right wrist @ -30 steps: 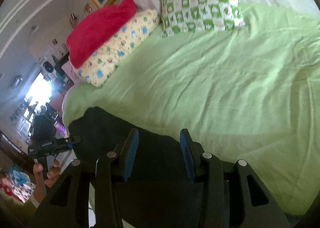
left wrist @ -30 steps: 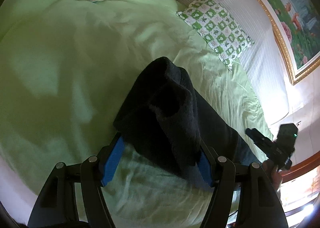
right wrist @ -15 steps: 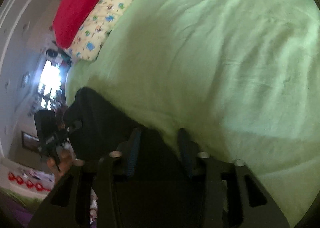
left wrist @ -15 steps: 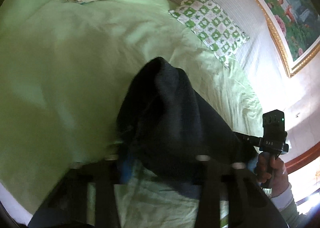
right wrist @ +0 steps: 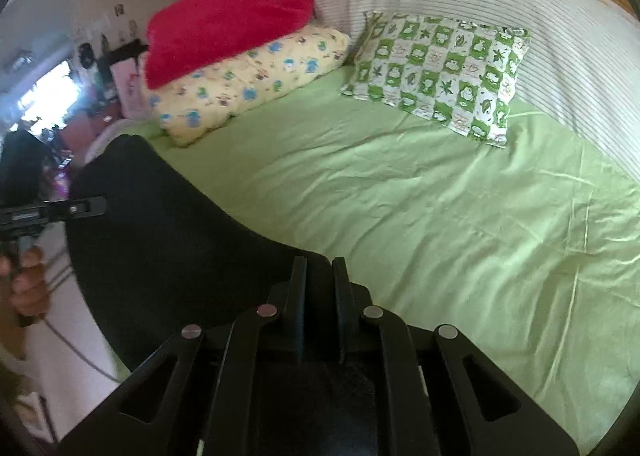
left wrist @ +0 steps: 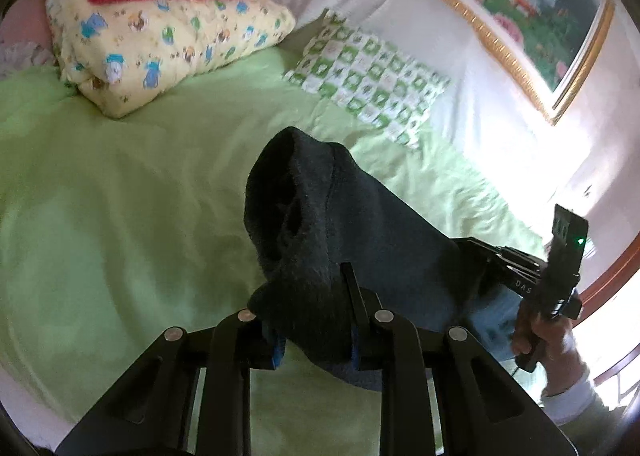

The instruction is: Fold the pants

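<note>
Now, change: both your tongs have closed since a second ago.
Left tongs (left wrist: pixel 316 336): clamped on the pants (left wrist: pixel 344 240), lower centre.
Right tongs (right wrist: pixel 320 296): pinching the pants' edge, lower centre.
Pants: raised off the green bed (right wrist: pixel 440 216).
Meaning: you look ready to carry the fold over.

Green-sheeted bed (right wrist: pixel 420 216), gilt-framed painting (left wrist: pixel 532 8)

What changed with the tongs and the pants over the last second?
Both tongs closed on the dark fleece pants: the left tongs narrowed from wide open to clamping a bunched fold, and the right tongs pinched shut on the edge. Both views tilted up toward the pillows. The green bedsheet stayed put.
</note>
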{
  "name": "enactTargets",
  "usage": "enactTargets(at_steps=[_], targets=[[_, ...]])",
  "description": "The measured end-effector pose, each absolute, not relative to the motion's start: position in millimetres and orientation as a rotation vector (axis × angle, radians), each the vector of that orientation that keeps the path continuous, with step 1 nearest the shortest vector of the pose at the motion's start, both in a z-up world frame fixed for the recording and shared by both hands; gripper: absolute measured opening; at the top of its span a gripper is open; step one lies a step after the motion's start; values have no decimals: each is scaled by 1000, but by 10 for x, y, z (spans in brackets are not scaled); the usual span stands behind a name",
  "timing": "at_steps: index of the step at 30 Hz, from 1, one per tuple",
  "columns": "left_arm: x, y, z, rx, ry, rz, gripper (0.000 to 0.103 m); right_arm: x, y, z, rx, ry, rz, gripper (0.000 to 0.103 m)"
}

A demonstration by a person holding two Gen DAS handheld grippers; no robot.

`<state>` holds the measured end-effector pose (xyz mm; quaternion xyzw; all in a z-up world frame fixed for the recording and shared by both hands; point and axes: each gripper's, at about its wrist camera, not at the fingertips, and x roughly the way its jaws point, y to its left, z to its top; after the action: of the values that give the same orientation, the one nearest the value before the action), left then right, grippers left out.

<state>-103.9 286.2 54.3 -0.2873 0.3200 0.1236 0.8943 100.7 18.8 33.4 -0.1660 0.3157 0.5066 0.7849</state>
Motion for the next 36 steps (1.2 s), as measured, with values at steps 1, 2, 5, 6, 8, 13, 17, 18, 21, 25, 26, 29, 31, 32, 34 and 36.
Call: enactTargets(at_steps=[1, 2, 5, 6, 8, 13, 17, 18, 21, 25, 26, 29, 31, 32, 34, 36], targets=[[-1005, 2910, 467, -594, 681, 265, 22, 1032, 248, 235, -363, 691, 1078, 12], [-965, 2971, 382, -595, 698, 270, 22, 1063, 298, 161, -363, 699, 1067, 12], [-854, 3094, 128, -583, 746, 284, 23, 1168, 414, -127, -332, 747, 1031, 12], [-822, 3107, 66, -563, 757, 285, 25, 1208, 421, -210, -315, 754, 1016, 13], [-844, 3101, 21, -527, 783, 316, 38, 1251, 437, -289, -306, 771, 1001, 15], [-1126, 3055, 195, -514, 743, 386, 51, 1191, 211, -65, -233, 743, 980, 27], [-1350, 2991, 421, -525, 696, 398, 53, 1023, -223, 198, -153, 699, 977, 28], [-1376, 2964, 475, -524, 687, 396, 53, 996, -307, 232, -139, 697, 975, 28], [-1360, 2818, 627, -505, 671, 370, 54, 897, -658, 311, -78, 695, 957, 28], [-1175, 2542, 772, -482, 658, 297, 62, 814, -1052, 321, -17, 711, 922, 28], [-1113, 2467, 788, -479, 660, 273, 64, 797, -1130, 311, -9, 717, 913, 29], [-894, 2206, 800, -458, 679, 188, 64, 757, -1431, 280, 30, 734, 857, 33], [-726, 1999, 778, -437, 708, 127, 64, 747, -1645, 252, 66, 749, 821, 35], [-637, 1887, 765, -428, 722, 98, 64, 738, -1746, 245, 78, 749, 799, 35], [-474, 1673, 743, -410, 743, 38, 64, 712, -1942, 234, 97, 748, 761, 35], [-344, 1464, 734, -389, 761, -15, 64, 696, -2142, 224, 125, 747, 721, 36]])
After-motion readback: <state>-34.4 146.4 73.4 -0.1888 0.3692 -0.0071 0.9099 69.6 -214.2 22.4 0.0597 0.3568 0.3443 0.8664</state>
